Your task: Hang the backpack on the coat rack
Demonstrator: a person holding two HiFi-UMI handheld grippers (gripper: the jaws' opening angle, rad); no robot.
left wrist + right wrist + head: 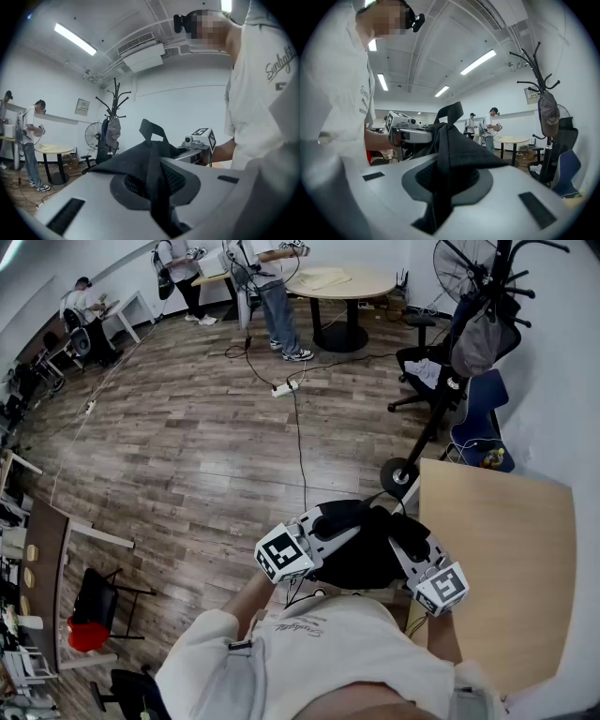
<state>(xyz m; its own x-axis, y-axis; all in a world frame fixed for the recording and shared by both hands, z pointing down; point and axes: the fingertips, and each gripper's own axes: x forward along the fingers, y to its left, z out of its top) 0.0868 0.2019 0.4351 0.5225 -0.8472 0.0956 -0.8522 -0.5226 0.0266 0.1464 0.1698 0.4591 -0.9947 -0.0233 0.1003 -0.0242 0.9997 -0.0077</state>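
Cream T-shirt (319, 643), script print on chest. Left tool (152, 173), right tool (445, 176) grey, with black-white marker cubes (284, 554).

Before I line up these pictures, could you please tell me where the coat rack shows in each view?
Head view: coat rack at the top right, tilted in the picture.
Left gripper view: coat rack left of centre, beyond the backpack.
Right gripper view: coat rack at the far right.
Shared landmark: the round table, left of the rack in all three.

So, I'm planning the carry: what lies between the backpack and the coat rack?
Head view: only a strip of wood floor lies between the backpack and the coat rack base, with the table corner beside it.
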